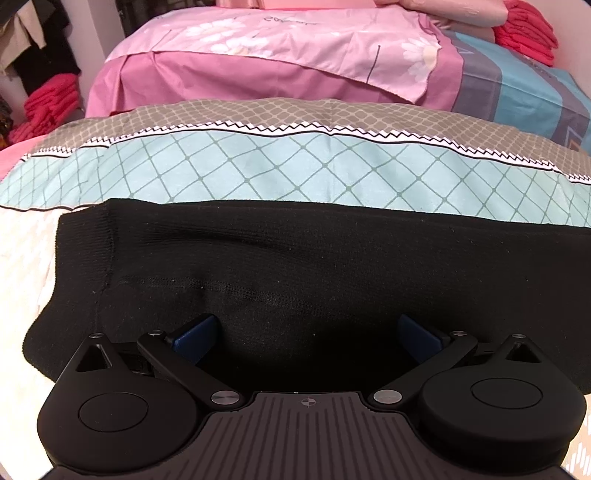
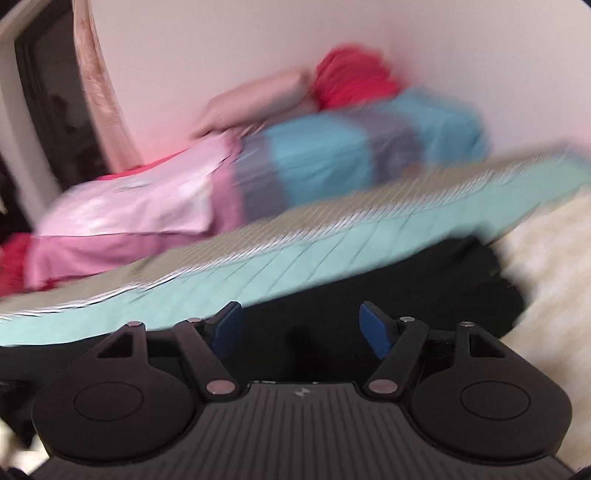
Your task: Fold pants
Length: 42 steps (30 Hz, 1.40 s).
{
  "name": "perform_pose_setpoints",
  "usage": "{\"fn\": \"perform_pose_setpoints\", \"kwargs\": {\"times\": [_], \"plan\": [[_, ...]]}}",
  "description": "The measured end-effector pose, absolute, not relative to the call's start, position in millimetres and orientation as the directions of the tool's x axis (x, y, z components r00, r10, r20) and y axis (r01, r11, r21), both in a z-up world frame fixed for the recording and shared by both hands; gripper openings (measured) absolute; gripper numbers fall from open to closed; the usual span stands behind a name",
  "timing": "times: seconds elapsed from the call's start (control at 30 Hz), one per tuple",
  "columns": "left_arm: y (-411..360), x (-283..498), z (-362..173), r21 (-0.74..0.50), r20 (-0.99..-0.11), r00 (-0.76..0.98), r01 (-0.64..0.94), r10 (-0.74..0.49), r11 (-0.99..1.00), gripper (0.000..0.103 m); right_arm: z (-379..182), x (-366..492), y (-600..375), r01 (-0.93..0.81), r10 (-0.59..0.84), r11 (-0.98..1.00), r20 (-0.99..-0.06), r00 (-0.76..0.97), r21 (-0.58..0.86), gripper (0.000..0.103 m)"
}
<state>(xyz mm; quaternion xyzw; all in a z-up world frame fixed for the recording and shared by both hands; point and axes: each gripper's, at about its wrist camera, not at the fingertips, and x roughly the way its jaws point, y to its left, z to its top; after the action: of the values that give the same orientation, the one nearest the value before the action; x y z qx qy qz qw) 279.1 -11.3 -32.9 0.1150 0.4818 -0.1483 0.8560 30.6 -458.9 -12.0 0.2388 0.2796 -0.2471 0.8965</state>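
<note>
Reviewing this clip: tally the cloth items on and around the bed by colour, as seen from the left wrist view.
Black pants: 1
Red clothing stacks: 2
Pink floral quilt: 1
Blue-and-grey striped bedding: 1
Teal, grey and cream patterned bedspread: 1
Total: 6

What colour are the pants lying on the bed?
Black pants, clearest in the left wrist view.

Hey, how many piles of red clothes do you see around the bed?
2. One red pile sits at the far left beside the bed; the other red pile is at the far right, against the wall. Others may be hidden out of frame.
</note>
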Motion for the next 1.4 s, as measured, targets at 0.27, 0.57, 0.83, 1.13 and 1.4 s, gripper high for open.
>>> {"fn": "perform_pose_setpoints", "kwargs": {"times": [0.27,0.57,0.83,1.13,1.4], "plan": [[-10.7,279.3,-31.9,0.058,-0.86,0.49,0.368,-0.141,0.928,0.103,-6.5,5.4,-482.6,0.821,-0.599,0.546,-0.607,0.523,0.168,0.085],[-11.5,279.2,-32.1,0.063,-0.86,0.491,0.369,-0.137,0.927,0.103,-8.8,52.4,-406.8,0.573,-0.342,0.78,-0.597,0.726,0.249,0.086],[-12.4,279.9,-31.8,0.071,-0.861,0.492,0.369,-0.13,0.927,0.103,-21.8,44.9,-419.5,0.536,-0.215,0.754,-0.628,0.748,0.379,0.081],[-13.3,279.3,-32.1,0.075,-0.86,0.495,0.368,-0.126,0.927,0.103,-4.2,31.6,-404.8,0.614,-0.379,0.753,-0.608,0.698,0.235,0.084],[-12.9,283.0,-31.7,0.068,-0.87,0.473,0.388,-0.136,0.919,0.103,-13.9,95.9,-260.8,-0.109,0.355,0.903,-0.58,0.733,0.415,0.079]]}}
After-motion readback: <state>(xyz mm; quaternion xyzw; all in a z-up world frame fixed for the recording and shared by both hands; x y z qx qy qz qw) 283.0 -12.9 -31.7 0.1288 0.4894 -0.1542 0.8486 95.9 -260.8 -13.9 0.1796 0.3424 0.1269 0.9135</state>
